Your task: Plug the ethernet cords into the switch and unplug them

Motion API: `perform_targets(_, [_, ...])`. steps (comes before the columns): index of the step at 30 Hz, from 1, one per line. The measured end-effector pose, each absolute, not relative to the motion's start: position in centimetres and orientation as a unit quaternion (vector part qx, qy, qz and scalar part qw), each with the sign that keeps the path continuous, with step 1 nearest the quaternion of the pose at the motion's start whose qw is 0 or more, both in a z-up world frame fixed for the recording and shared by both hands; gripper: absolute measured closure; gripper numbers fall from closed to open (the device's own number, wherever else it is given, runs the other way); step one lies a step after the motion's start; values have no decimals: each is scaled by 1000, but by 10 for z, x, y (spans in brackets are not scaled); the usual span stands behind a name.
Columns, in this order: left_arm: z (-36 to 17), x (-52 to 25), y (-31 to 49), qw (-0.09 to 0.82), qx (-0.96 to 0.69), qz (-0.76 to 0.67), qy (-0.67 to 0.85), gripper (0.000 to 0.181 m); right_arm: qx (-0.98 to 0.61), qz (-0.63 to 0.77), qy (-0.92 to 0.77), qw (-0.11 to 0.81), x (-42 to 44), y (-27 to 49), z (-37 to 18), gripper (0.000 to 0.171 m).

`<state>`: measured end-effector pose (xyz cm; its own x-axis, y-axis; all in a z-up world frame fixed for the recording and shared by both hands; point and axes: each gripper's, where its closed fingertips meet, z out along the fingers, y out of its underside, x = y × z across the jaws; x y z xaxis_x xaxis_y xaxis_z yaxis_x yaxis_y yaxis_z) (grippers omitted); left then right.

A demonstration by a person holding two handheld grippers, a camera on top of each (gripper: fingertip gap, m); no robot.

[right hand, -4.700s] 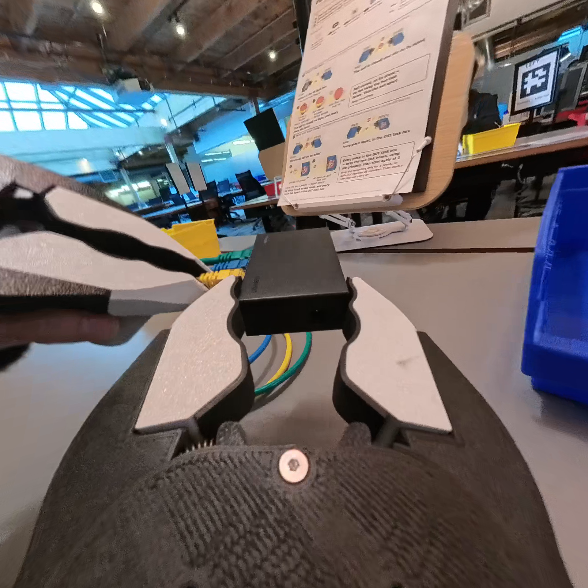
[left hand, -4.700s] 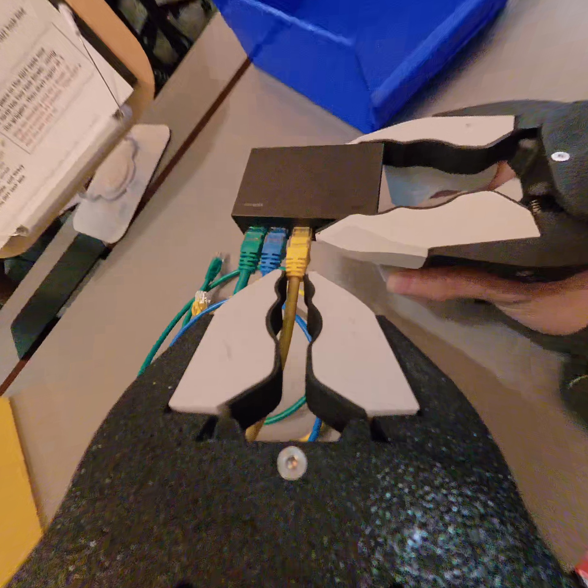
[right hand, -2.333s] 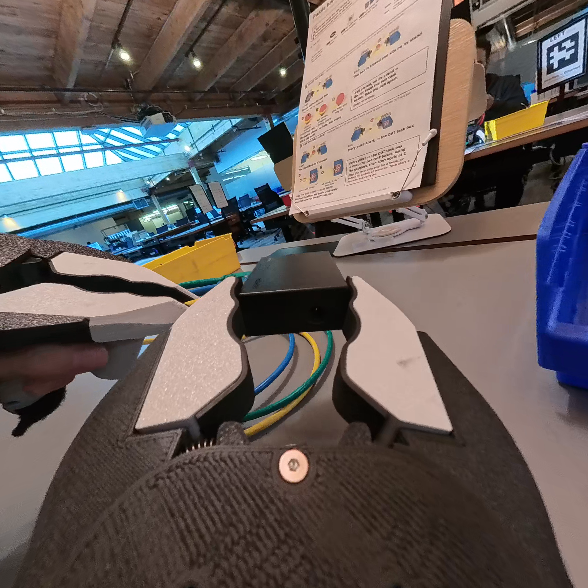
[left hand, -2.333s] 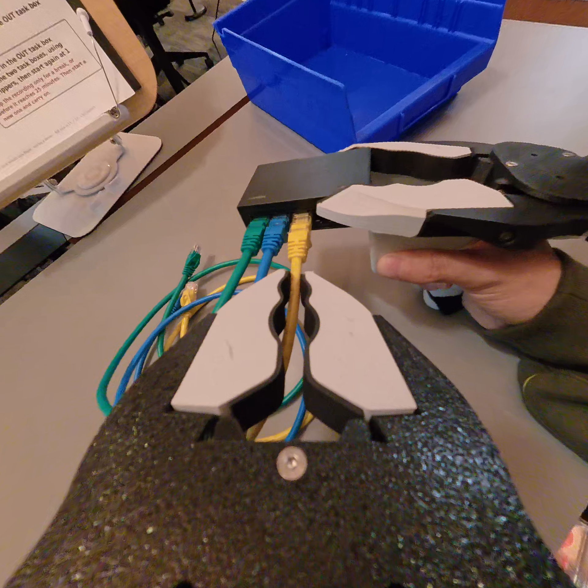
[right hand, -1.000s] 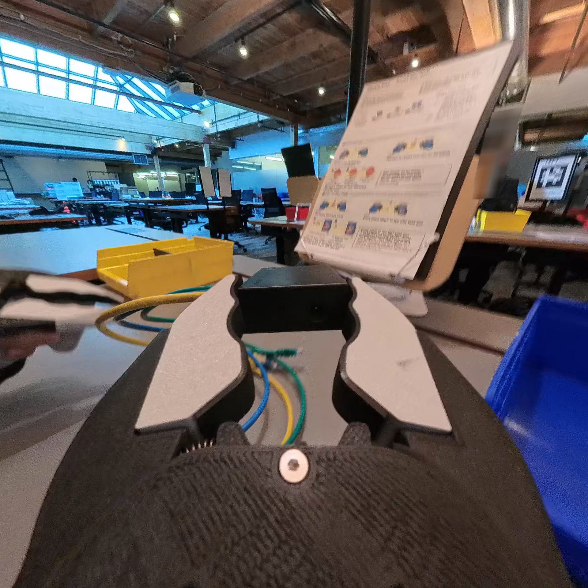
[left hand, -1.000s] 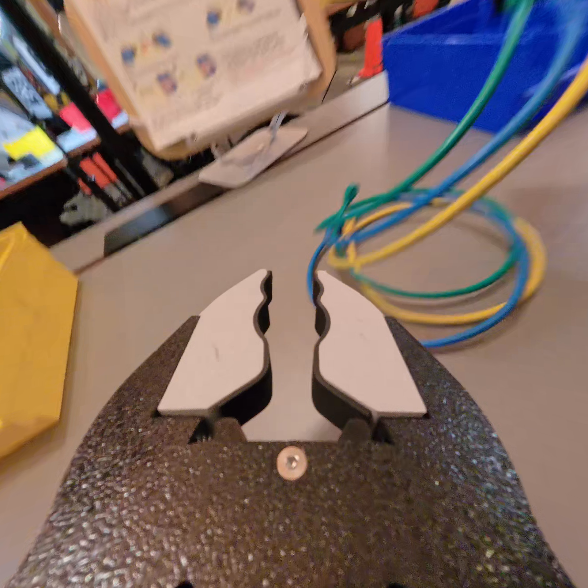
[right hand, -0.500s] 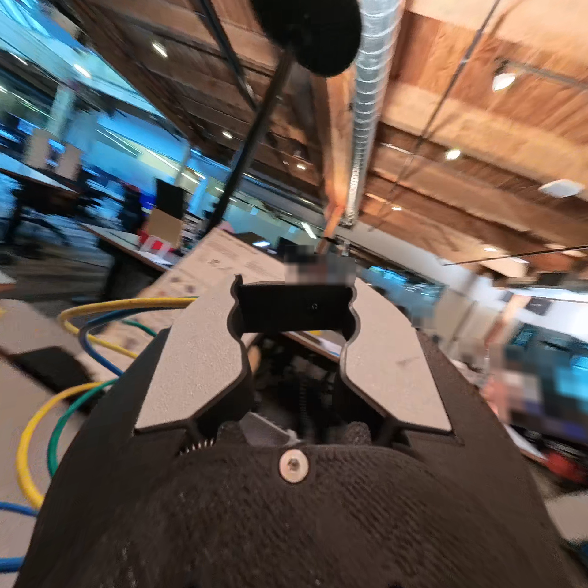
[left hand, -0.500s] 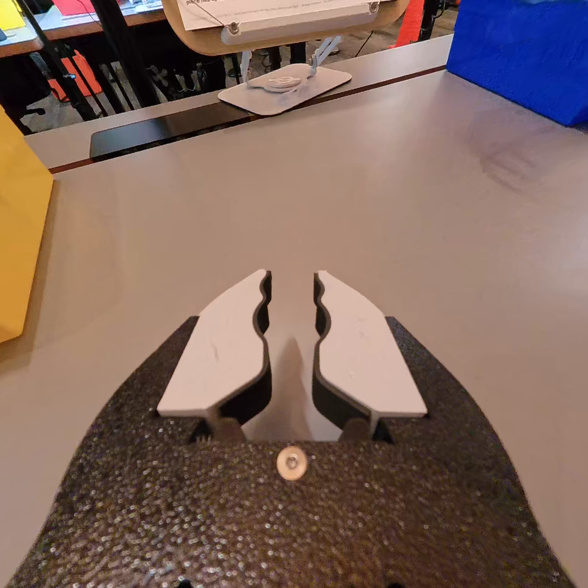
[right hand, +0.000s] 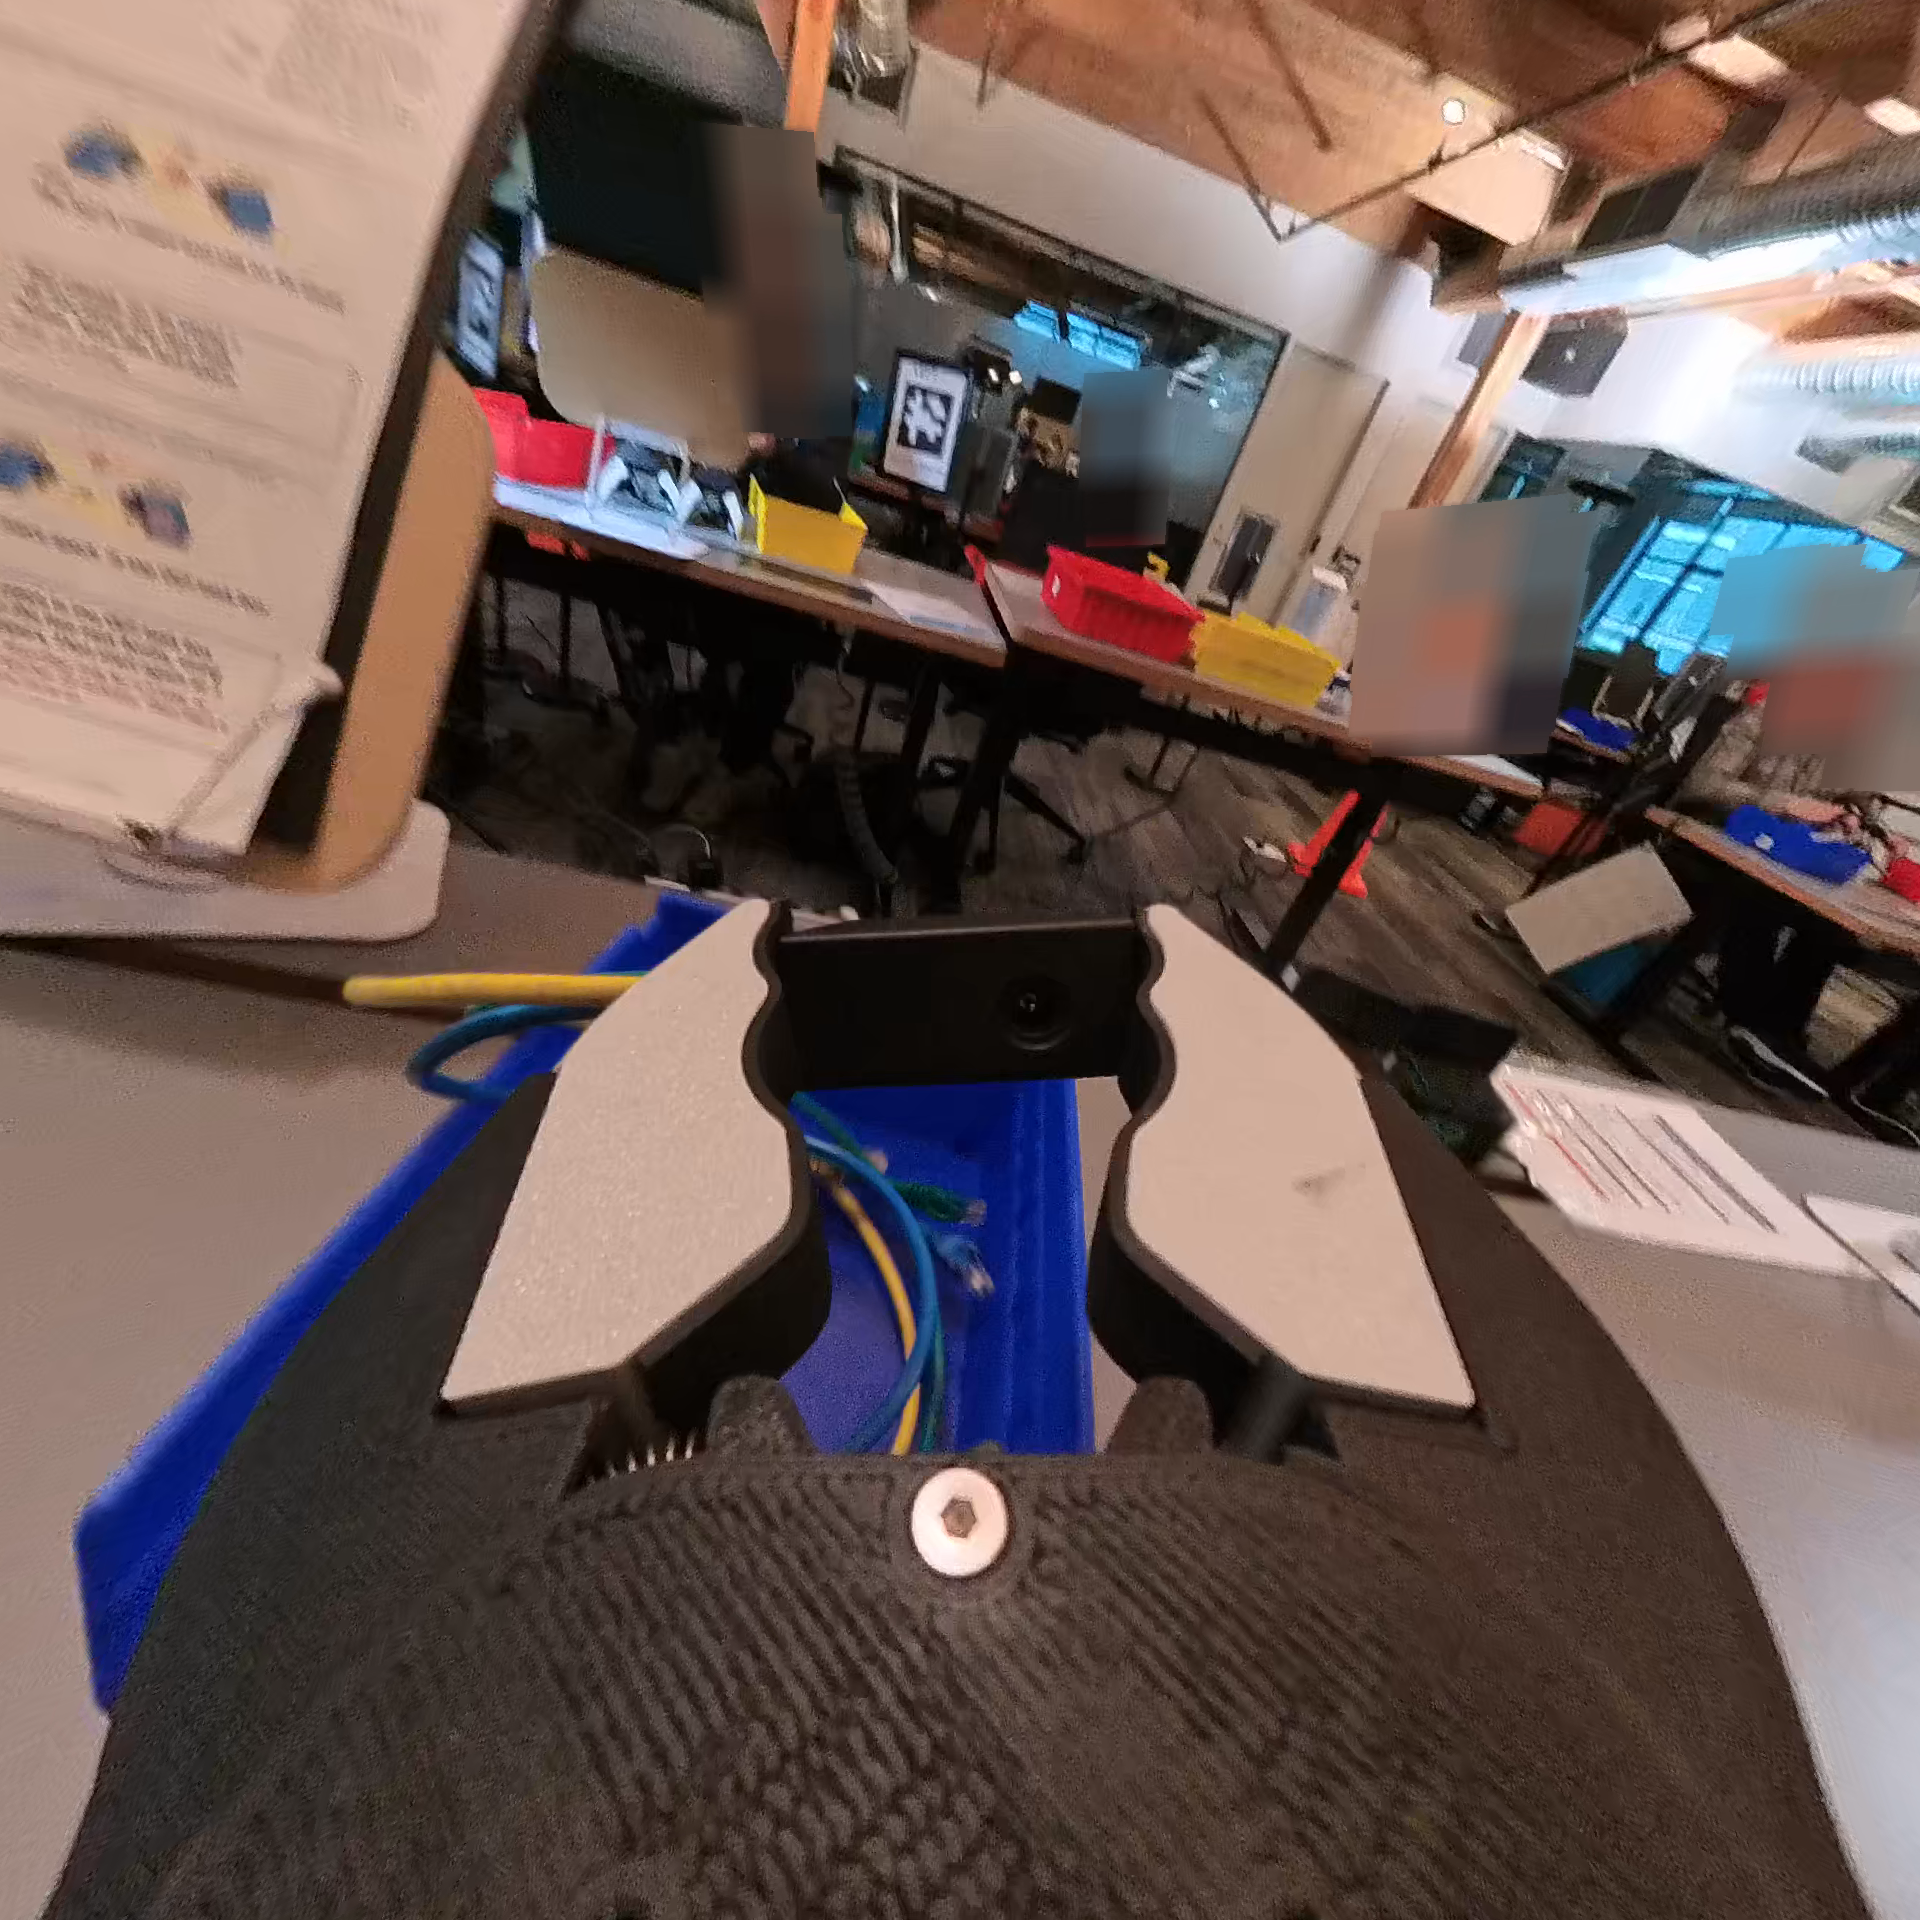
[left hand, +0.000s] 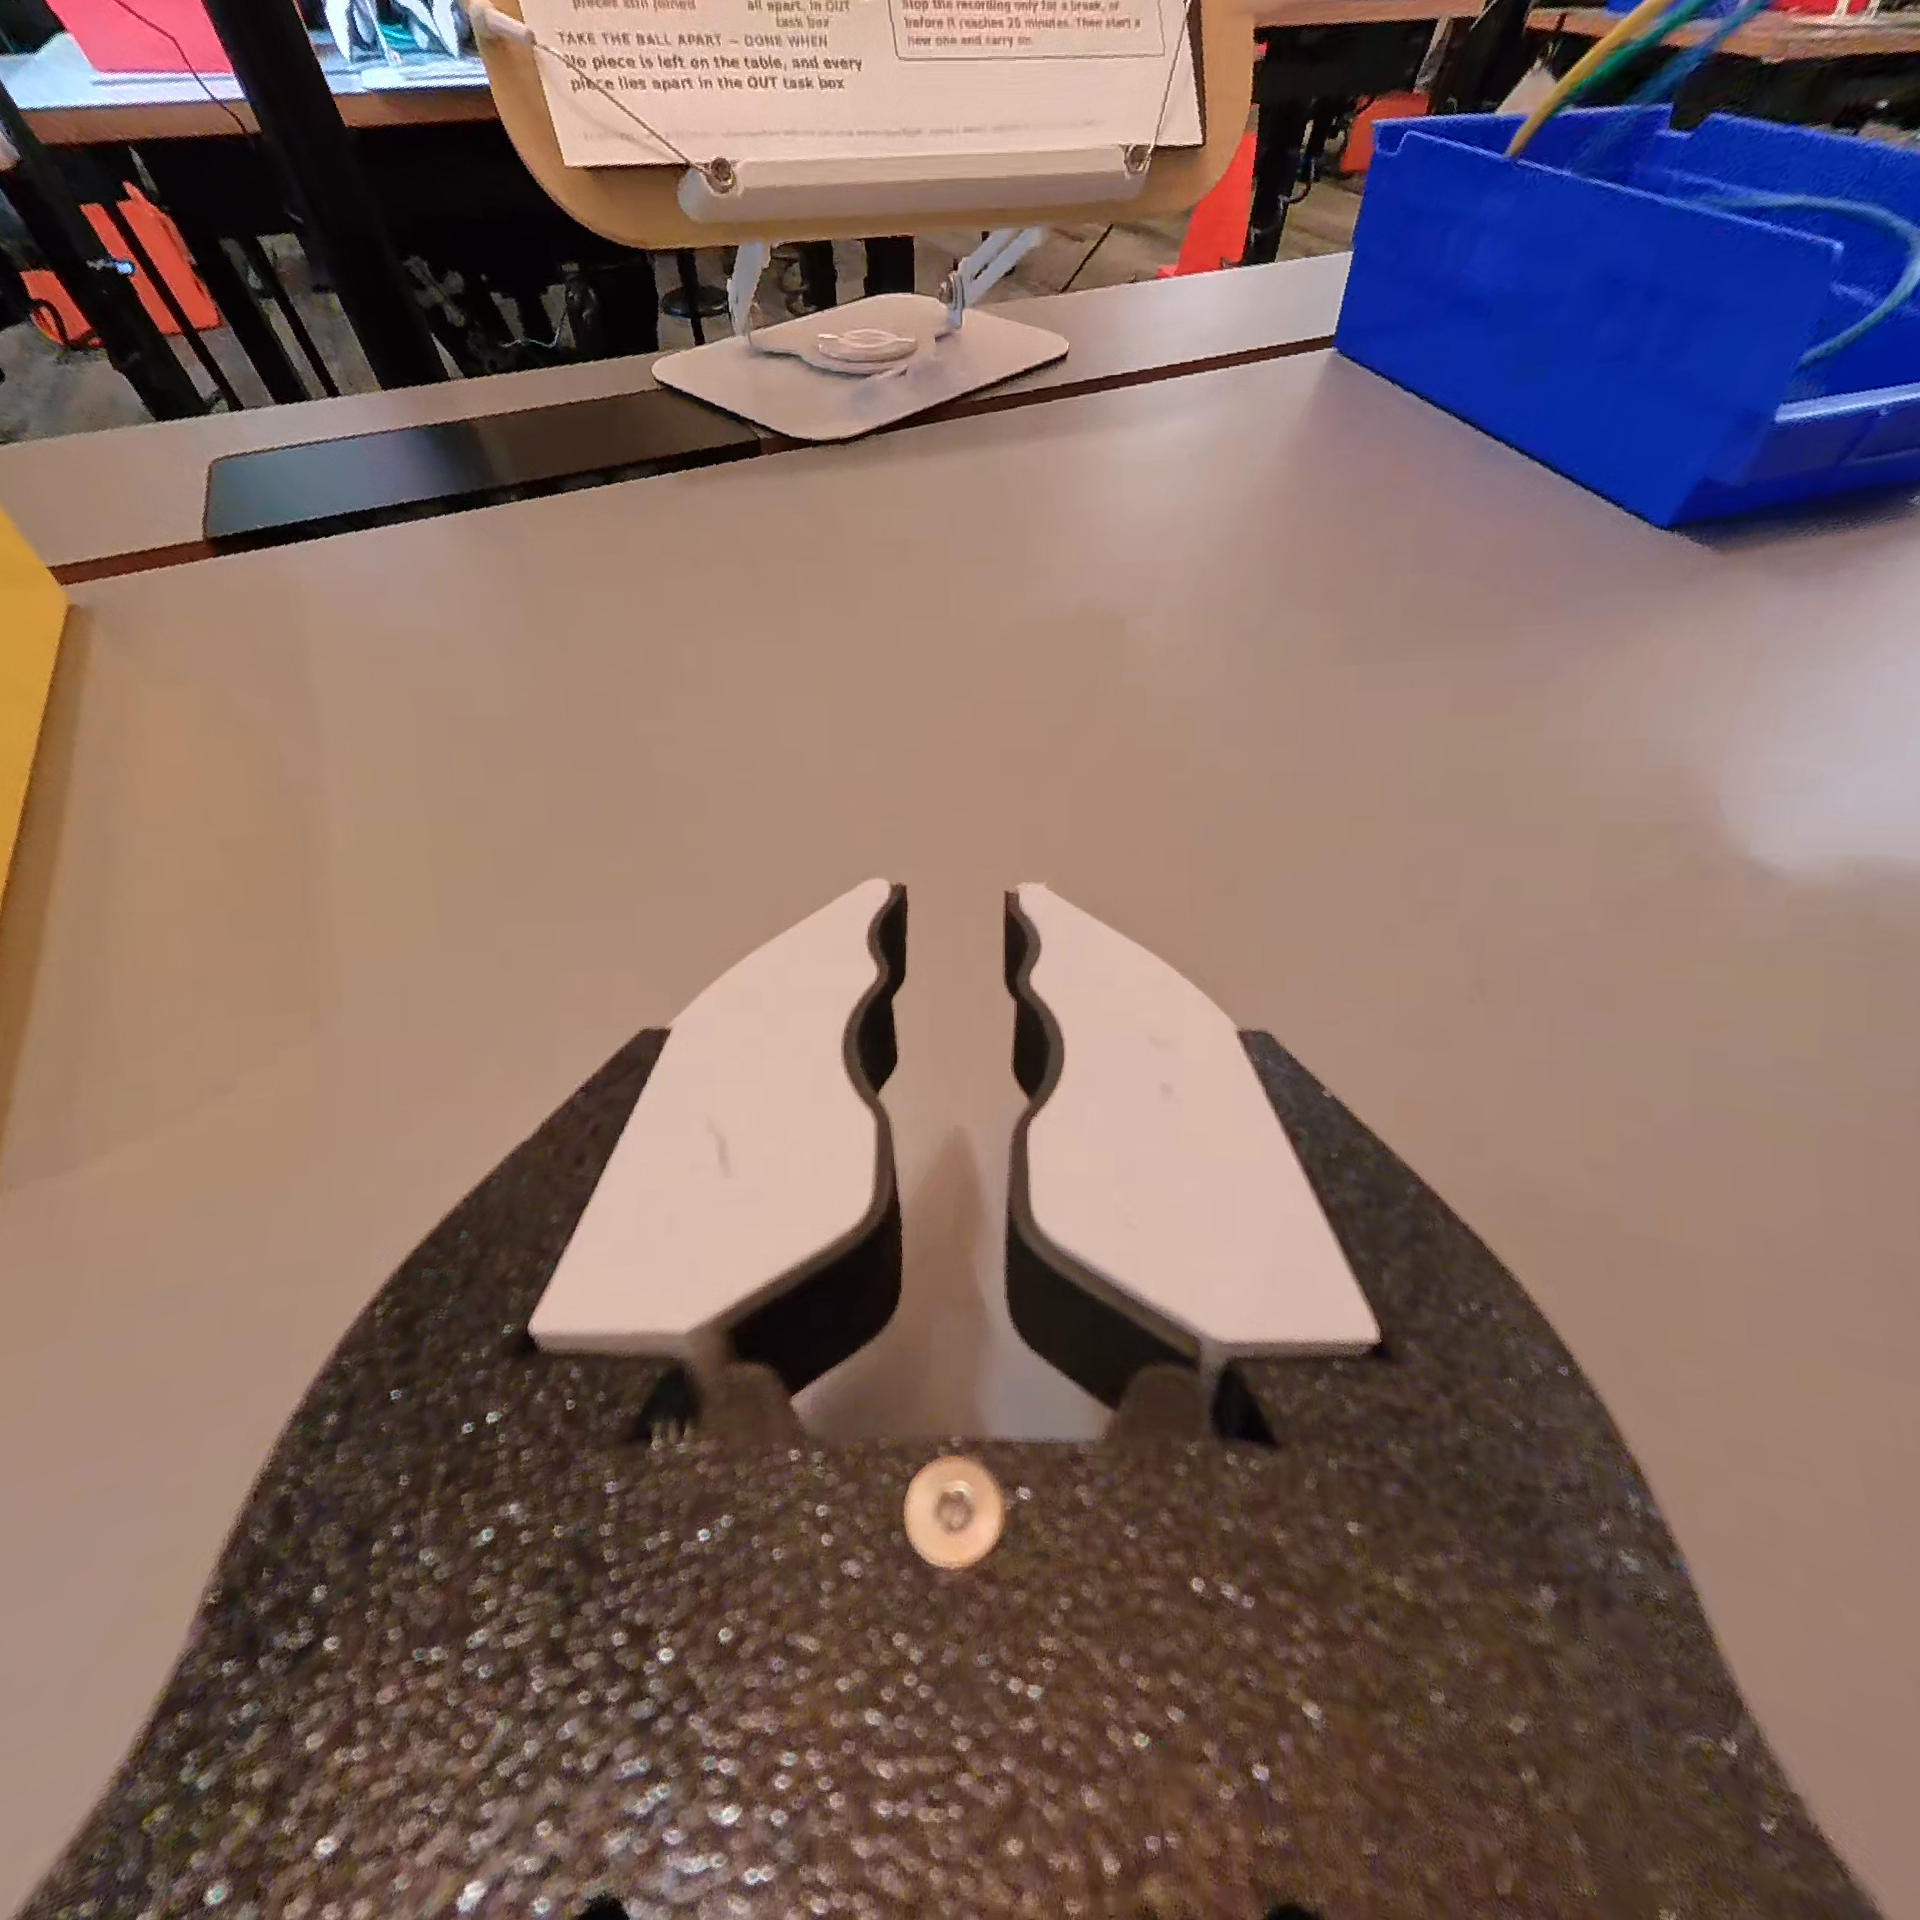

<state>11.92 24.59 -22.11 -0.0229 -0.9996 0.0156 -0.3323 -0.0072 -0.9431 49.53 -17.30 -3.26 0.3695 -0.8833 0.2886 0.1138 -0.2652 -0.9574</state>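
My right gripper (right hand: 956, 935) is shut on the black switch (right hand: 951, 1013) and holds it in the air over the blue bin (right hand: 1029, 1195). Yellow (right hand: 488, 987), blue (right hand: 468, 1039) and green cords trail from the switch's far side, and their loose ends (right hand: 935, 1236) hang inside the bin. My left gripper (left hand: 954, 899) is slightly open and empty, low over the grey table (left hand: 935, 675). In the left wrist view the blue bin (left hand: 1621, 312) stands at the far right with the cords (left hand: 1600, 62) hanging above it.
An instruction sheet on a wooden stand (left hand: 862, 125) rises at the table's far edge on a grey base (left hand: 862, 364). A yellow bin's edge (left hand: 21, 707) shows at the left. A paper sheet (right hand: 1652, 1164) lies to the right of the blue bin.
My right gripper has lifted the switch with its cords off the table and swung it right over the blue bin. My left gripper let go of the yellow cord earlier and stays empty.
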Motion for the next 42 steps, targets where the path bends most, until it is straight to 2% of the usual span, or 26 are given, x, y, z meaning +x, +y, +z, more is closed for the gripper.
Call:
perform_targets(5, [-224, 120, 241, 416, -561, -388, 602, 164, -677, -497, 306, 449, 488, -198, -97, 110])
perform_targets(10, [-229, 122, 237, 430, -551, -356, 621, 164, -789, -471, 259, 298, 483, -201, -170, 107])
perform_targets(11, [-230, 122, 236, 431, -549, -349, 625, 164, -803, -451, 256, 294, 480, -201, -179, 106])
perform_targets(12, [-231, 123, 236, 432, -549, -341, 629, 164, -825, -413, 245, 298, 474, -195, -190, 115])
perform_targets(14, [-236, 124, 236, 434, -549, -318, 639, 164, -834, -407, 243, 284, 469, -198, -194, 109])
perform_targets(17, [-244, 130, 232, 438, -549, -276, 656, 161, -813, -418, 276, 298, 462, -205, -180, 94])
perform_targets(20, [-245, 146, 202, 410, -539, -282, 680, 154, -777, -390, 332, 365, 437, -203, -166, 83])
perform_targets(23, [-230, 176, 152, 376, -519, -314, 701, 142, -735, -373, 375, 423, 409, -202, -168, 81])
perform_targets(30, [-178, 279, 8, 254, -494, -425, 714, 100, -634, -385, 439, 507, 384, -217, -180, 70])
perform_targets(34, [-177, 352, -38, 238, -524, -397, 715, 92, -633, -401, 457, 479, 389, -242, -171, 62])
perform_targets(37, [-194, 402, -47, 268, -549, -319, 725, 95, -632, -392, 467, 478, 390, -250, -173, 62])
perform_targets(41, [-225, 440, -56, 243, -598, -255, 720, 120, -636, -358, 462, 504, 387, -240, -170, 65])
perform_targets(42, [-232, 447, -53, 254, -597, -238, 723, 135, -635, -360, 454, 510, 386, -237, -166, 66])
